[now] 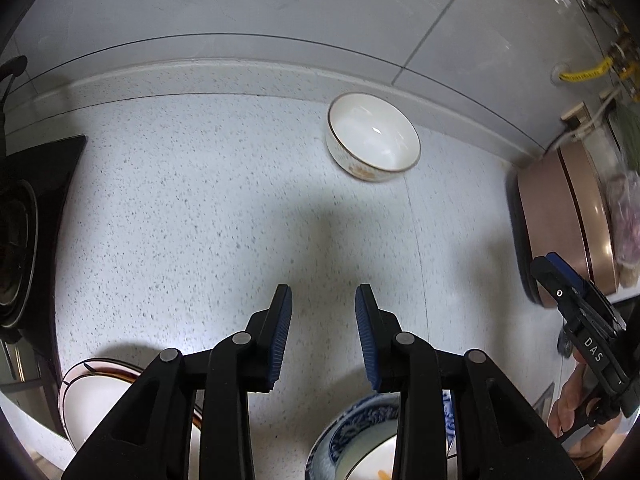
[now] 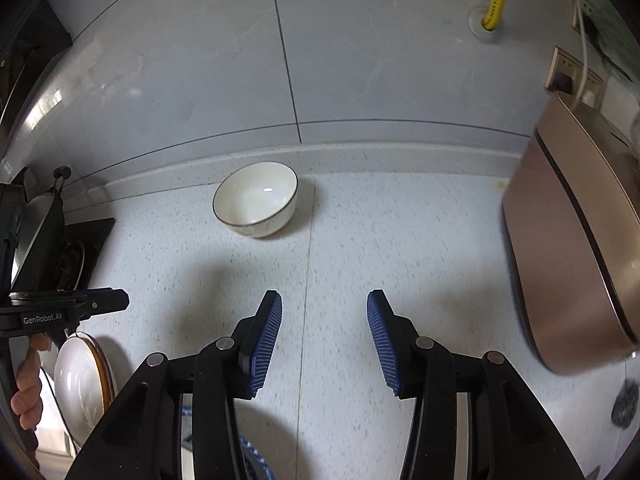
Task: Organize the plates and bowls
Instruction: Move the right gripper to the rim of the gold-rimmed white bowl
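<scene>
A speckled white counter (image 1: 168,208) is seen from above. At far left a black stove (image 1: 24,240) is set into it. A white plate (image 1: 92,404) lies at the near left edge. The left gripper (image 1: 324,332) is held partly open over bare counter, nothing between its jaws. A blue patterned bowl (image 1: 352,432) sits beneath it. A white bowl (image 2: 256,200) stands upright near the back wall. The right gripper (image 2: 325,344) is likewise parted and empty. A rose-gold appliance (image 2: 576,248) stands at right.

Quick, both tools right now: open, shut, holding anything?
Left tool: open, nothing between its pads.
Right tool: open, nothing held.
</scene>
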`<state>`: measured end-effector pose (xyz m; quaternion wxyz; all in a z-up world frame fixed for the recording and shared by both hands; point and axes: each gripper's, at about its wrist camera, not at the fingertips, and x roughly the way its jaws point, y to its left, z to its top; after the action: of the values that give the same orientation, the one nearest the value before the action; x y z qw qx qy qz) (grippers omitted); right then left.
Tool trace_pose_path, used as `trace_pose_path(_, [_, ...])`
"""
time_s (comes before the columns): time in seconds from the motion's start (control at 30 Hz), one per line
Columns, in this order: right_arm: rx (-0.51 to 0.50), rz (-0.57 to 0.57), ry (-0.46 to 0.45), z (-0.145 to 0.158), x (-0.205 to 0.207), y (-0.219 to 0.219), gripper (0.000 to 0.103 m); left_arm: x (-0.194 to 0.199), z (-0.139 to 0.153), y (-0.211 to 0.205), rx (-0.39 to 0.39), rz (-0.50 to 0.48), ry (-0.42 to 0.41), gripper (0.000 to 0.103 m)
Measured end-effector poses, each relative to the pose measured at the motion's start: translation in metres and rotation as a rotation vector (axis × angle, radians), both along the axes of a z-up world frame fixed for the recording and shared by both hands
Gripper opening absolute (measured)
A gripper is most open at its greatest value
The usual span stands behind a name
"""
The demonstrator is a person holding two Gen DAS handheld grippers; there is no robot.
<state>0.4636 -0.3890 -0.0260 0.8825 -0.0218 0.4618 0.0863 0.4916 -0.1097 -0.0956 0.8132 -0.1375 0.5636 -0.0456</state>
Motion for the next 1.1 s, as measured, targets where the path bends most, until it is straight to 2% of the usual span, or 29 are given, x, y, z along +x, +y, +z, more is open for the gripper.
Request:
trace_pose_path(0.23, [0.029,0.01,-0.012,-0.009,0.019,-0.005,0.049,0.021,0.003,0.015,-0.044,0.074,-0.025,0.03])
trace_pose_path(0.37, [0.058,0.021,0.007,-0.018,0.034,-0.003,0.049,0.035,0.003,0.012,-0.003,0.061,-0.03,0.031])
trace_pose_path(0.73, [0.041,0.031,0.054,-0.046,0.081,0.023,0.049,0.069,-0.014,-0.02,0.13,-0.006,-0.062,0.031])
trace_pose_path(1.1, [-0.032,0.05,0.033,-0.064,0.126,0.06,0.049,0.113,-0.026,-0.019,0.102,-0.025,-0.064,0.031])
